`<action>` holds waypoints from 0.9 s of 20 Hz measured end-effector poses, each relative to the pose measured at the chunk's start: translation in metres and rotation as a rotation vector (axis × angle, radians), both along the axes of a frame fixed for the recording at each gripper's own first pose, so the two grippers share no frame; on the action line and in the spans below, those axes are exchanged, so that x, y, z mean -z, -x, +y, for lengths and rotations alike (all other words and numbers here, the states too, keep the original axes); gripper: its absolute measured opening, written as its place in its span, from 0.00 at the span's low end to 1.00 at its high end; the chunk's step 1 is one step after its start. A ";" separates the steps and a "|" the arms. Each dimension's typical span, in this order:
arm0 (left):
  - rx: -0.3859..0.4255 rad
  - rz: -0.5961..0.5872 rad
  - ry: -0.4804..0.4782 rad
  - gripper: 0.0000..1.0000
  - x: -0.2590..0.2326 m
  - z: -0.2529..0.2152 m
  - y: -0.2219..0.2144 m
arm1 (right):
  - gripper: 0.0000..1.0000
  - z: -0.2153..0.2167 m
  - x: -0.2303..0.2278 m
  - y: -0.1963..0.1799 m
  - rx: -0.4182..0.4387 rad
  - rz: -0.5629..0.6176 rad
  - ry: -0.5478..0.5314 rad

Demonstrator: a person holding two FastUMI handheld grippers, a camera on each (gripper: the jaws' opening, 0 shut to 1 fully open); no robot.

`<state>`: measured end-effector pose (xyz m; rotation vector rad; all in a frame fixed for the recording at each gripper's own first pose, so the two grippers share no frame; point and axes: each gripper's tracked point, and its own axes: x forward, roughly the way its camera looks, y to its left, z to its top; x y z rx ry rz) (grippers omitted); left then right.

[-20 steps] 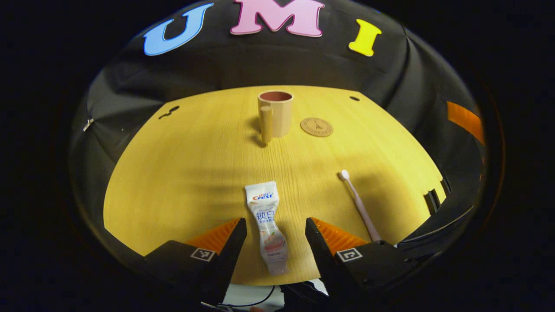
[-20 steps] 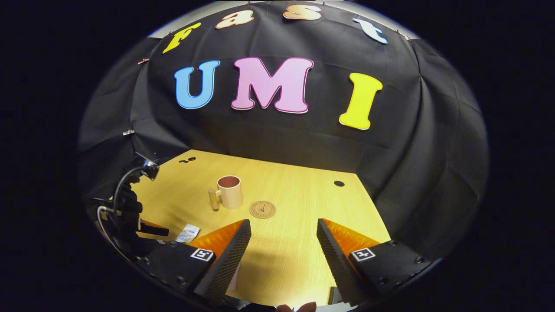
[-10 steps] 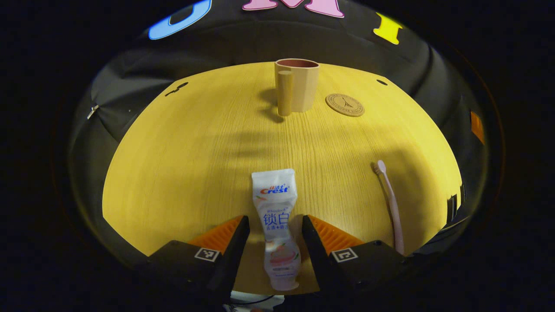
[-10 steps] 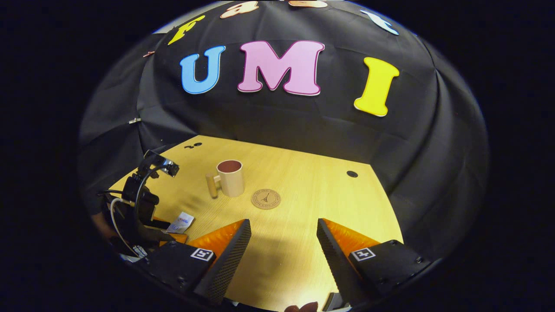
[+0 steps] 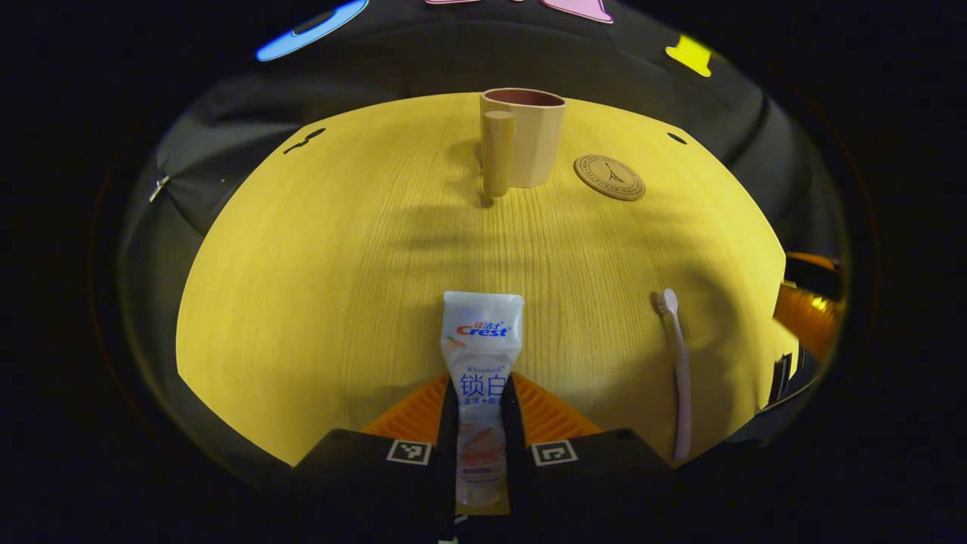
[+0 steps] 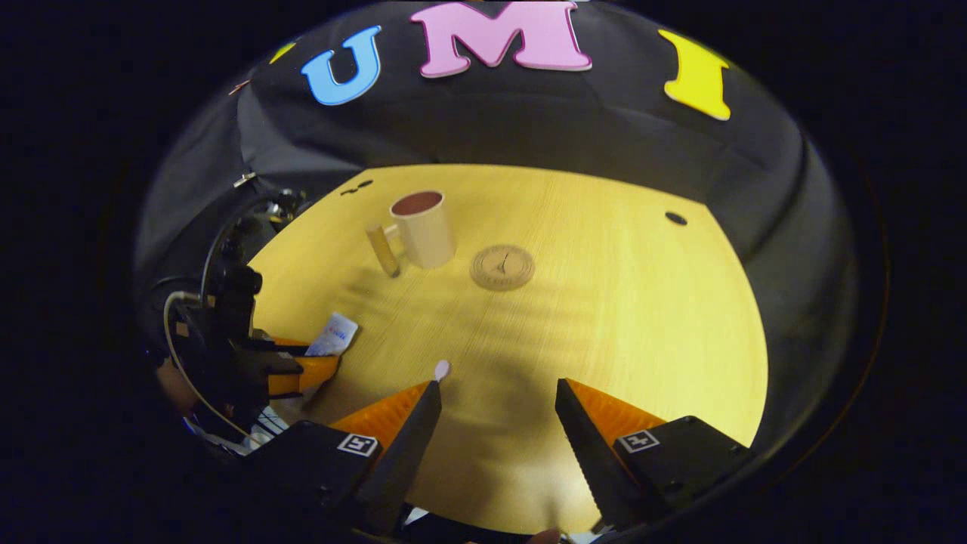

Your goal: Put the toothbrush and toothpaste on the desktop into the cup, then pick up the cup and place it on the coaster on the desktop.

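Left claw is clamped on the one toothpaste tube, soft and white, both fingers pressing its lower half at the near edge of the wood-grain table. One slim pale toothbrush lies flat to its right. Far back, one beige cup with a peg-like handle stands beside one round embossed coaster. Right claw hangs with fingers apart above the table, the toothbrush head just beside its left finger.
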<state>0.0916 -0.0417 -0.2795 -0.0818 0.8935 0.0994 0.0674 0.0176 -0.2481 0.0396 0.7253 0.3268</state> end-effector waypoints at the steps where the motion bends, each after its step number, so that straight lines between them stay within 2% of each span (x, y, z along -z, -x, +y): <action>1: 0.021 -0.002 -0.002 0.33 0.001 0.000 0.000 | 0.98 0.004 0.007 0.003 0.014 0.033 -0.012; 2: 0.052 -0.003 -0.008 0.31 0.000 0.000 0.000 | 0.96 0.009 0.013 0.008 0.030 0.066 -0.015; 3: 0.083 -0.008 -0.014 0.31 0.000 0.001 -0.001 | 1.00 0.014 0.018 0.011 0.044 0.094 -0.013; 4: 0.112 -0.014 -0.019 0.28 -0.001 -0.001 -0.002 | 0.94 0.018 0.024 0.013 0.057 0.115 -0.003; 7: 0.189 -0.034 -0.003 0.24 -0.004 0.000 -0.002 | 0.90 0.038 0.038 0.020 0.085 0.152 0.034; 9: 0.226 -0.042 0.044 0.21 -0.004 0.001 -0.001 | 0.86 0.049 0.046 0.020 0.102 0.176 0.067; 13: 0.251 -0.115 0.110 0.20 -0.024 0.012 0.005 | 0.80 0.064 0.066 0.020 0.156 0.259 0.090; 14: 0.251 -0.137 0.119 0.20 -0.031 0.018 0.007 | 0.76 0.067 0.070 0.021 0.165 0.281 0.101; 15: 0.250 -0.148 0.128 0.20 -0.036 0.024 0.010 | 0.63 0.068 0.074 0.021 0.174 0.296 0.112; 16: 0.247 -0.153 0.139 0.19 -0.038 0.029 0.014 | 0.70 0.070 0.077 0.020 0.179 0.308 0.124; 17: 0.243 -0.159 0.149 0.20 -0.040 0.034 0.017 | 0.58 0.071 0.080 0.020 0.180 0.320 0.141; 18: 0.239 -0.165 0.153 0.20 -0.042 0.040 0.020 | 0.67 0.073 0.074 0.016 0.185 0.312 0.141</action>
